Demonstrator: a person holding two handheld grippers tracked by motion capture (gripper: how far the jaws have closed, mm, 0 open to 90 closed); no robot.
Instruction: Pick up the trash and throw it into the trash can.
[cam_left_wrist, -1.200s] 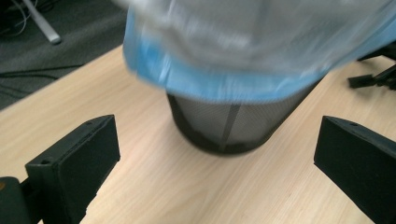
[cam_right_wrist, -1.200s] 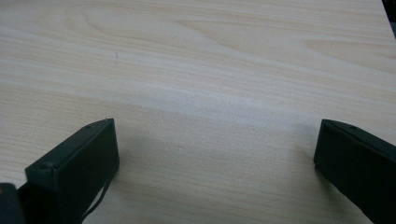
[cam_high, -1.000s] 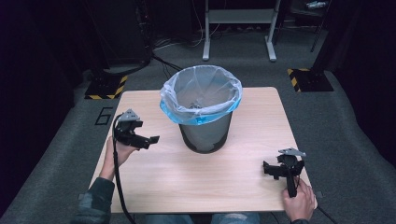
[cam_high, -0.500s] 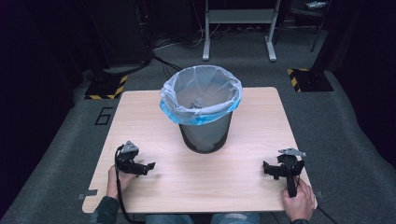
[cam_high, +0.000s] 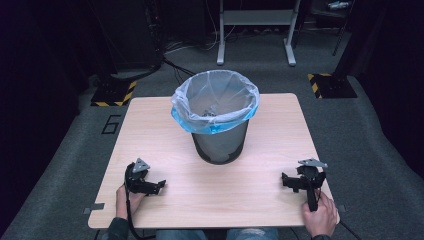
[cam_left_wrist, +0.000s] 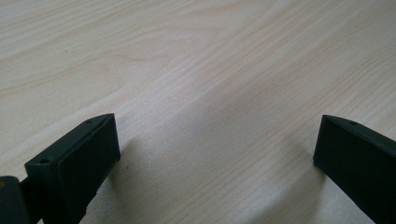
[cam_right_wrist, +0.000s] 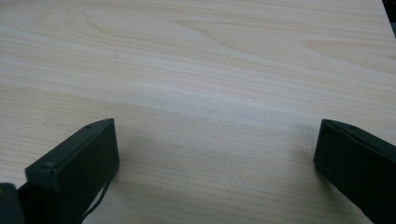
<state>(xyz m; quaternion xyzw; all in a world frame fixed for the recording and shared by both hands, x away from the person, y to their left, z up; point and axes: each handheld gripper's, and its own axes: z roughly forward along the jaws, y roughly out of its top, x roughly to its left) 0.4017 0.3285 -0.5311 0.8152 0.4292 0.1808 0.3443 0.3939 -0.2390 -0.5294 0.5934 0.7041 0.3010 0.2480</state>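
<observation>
Here, both grippers rest low at the table's near edge, jaws spread wide and empty.
The left gripper (cam_high: 150, 186) and right gripper (cam_high: 296, 183) flank the lined bin (cam_high: 216, 117), which stands mid-table, well apart from each; probably a parked, neutral pose. Since a second ago, the left gripper has dropped from beside the bin towards the near-left corner of the table (cam_high: 150, 125).

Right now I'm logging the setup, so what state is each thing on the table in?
Bin: upright, mid-table, touched by nothing.
Bin bag: lining the bin, open, folded over the rim, small scraps inside.
Left hand-held gripper: open, empty, low over the table.
Right hand-held gripper: open, empty, low over the table.
</observation>
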